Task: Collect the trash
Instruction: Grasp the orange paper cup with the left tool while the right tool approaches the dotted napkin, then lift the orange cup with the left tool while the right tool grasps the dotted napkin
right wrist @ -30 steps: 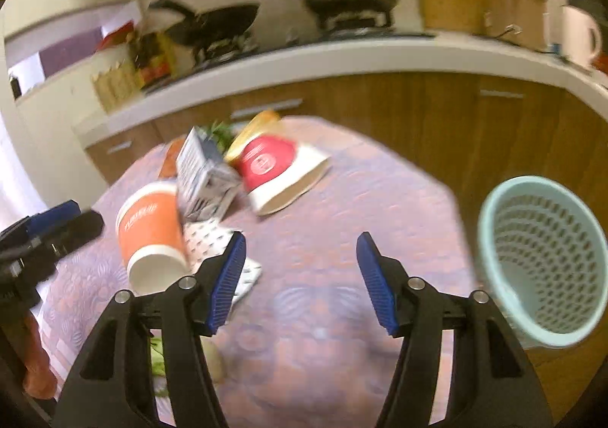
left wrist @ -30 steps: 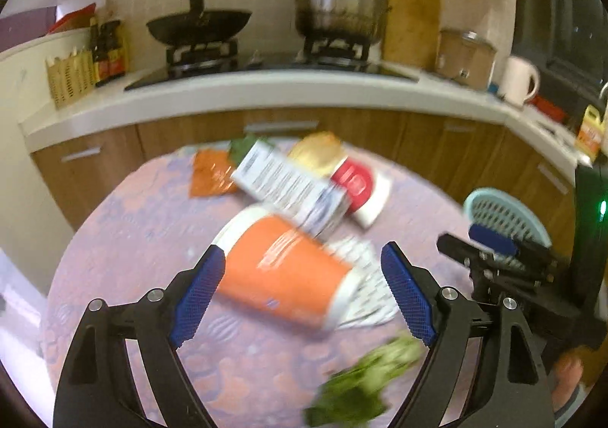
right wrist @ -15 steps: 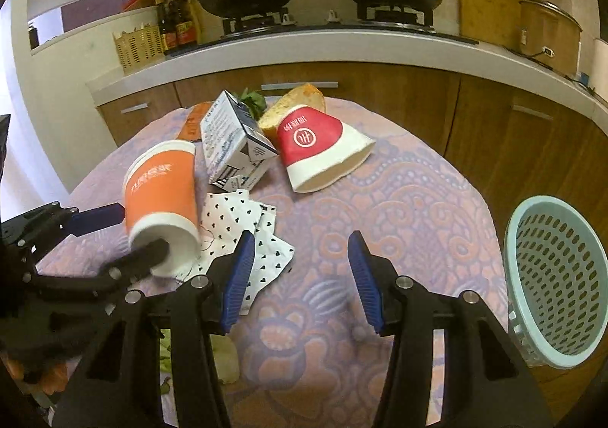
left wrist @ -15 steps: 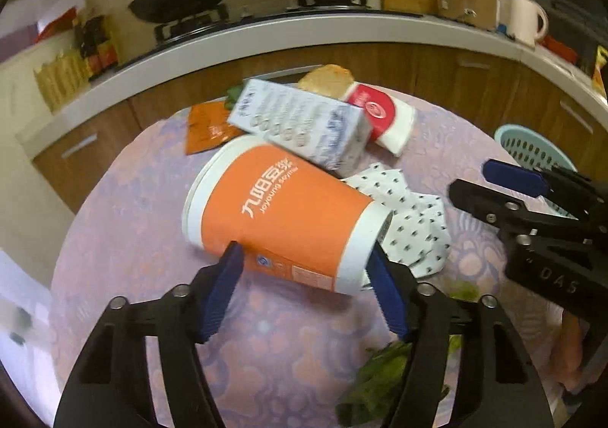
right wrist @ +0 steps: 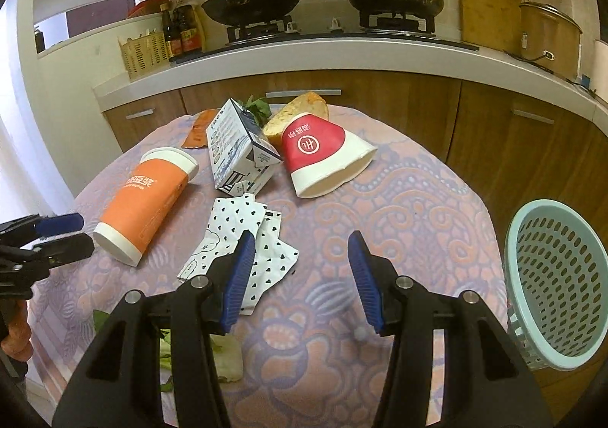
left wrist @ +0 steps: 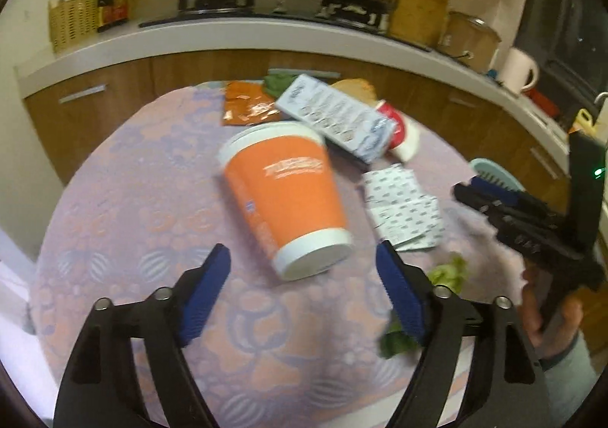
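An orange paper cup [left wrist: 285, 192] lies on its side on the patterned tablecloth [left wrist: 125, 223], white base toward my left gripper [left wrist: 302, 255]. The jaws are opening; the base sits between the fingertips, and neither pad touches it. In the right wrist view the same cup [right wrist: 148, 200] lies left of a milk carton [right wrist: 239, 150] and a tipped red paper bowl [right wrist: 323, 158]. My right gripper [right wrist: 300, 238] hangs open over the cloth, its left finger above a dotted paper wrapper [right wrist: 243, 238]. A pale green basket [right wrist: 554, 276] stands off the table's right edge.
An orange sachet [left wrist: 247, 107], bread [right wrist: 300, 109] and green leaves [right wrist: 262, 107] lie at the table's far side. More leaf scraps [right wrist: 228, 352] lie near the front edge. Behind runs a counter [right wrist: 342, 56] with a wok and a steel pot.
The left jaws narrowed around the orange cup, then widened. The cup swung from crosswise to base-first toward the left gripper. The right jaws narrowed a little and the right hand barely moved.
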